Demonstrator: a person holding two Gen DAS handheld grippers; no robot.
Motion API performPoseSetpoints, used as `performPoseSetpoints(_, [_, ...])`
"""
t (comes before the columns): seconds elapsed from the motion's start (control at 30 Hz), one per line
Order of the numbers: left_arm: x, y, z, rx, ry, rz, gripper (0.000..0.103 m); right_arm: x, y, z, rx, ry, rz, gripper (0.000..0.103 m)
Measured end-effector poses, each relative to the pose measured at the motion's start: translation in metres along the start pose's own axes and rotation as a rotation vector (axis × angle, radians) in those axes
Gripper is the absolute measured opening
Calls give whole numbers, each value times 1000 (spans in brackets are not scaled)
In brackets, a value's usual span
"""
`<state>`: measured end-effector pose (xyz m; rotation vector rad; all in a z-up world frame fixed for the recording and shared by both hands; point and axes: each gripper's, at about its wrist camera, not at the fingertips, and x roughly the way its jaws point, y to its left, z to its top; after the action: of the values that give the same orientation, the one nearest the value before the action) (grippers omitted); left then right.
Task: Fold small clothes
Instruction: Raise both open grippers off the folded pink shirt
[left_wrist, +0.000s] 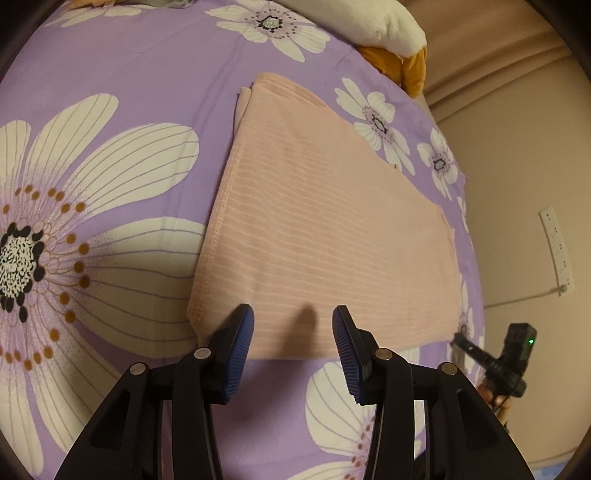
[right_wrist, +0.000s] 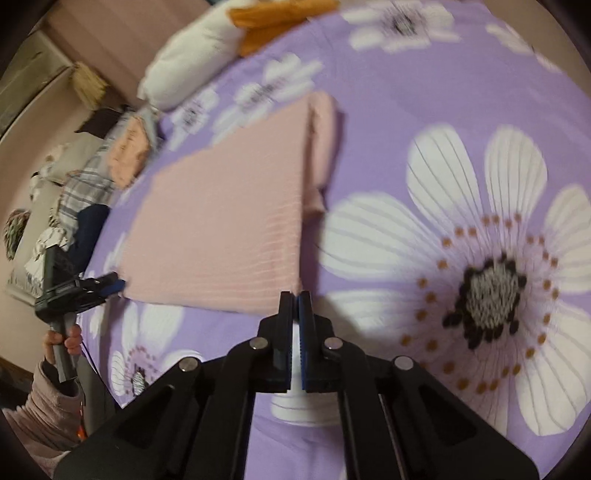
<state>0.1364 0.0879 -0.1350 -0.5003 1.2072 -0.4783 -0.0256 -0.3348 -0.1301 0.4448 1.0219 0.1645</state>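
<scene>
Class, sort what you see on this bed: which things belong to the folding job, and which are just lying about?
Job:
pink cloth
left hand-held gripper
right hand-held gripper

Lying about:
white pillow
orange cloth
clothes pile

A bedroom in a home. Under the jaws and all around them, a purple bed sheet (left_wrist: 155, 92) with big white flowers. Far ahead of the jaws, at the head of the bed, a white pillow (left_wrist: 380, 22) on something orange (left_wrist: 399, 66). Off to the left of the right jaws, a messy pile of clothes (right_wrist: 92, 184) at the bed's edge. To the right of the left jaws, a plain tan wall with a white power strip (left_wrist: 556, 251).
</scene>
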Motion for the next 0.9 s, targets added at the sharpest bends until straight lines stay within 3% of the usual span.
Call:
performPoseSetpoints(0.23, [-24, 3, -4, -8, -50, -12, 45, -13, 13, 3, -12, -65, 0, 12])
performPoseSetpoints(0.37, [-34, 17, -3, -41, -83, -9, 54, -19, 24, 6, -26, -87, 12, 34])
performPoseSetpoints(0.5, [-34, 30, 0, -83, -92, -19, 54, -15, 39, 9, -48, -92, 43, 35])
performPoseSetpoints(0.73, [-17, 41, 16, -142, -78, -101, 55, 2, 67, 16, -77, -68, 126, 39])
performPoseSetpoints(0.9, [1, 37, 31, -131, -55, -140, 55, 20, 85, 26, -87, -49, 170, 39])
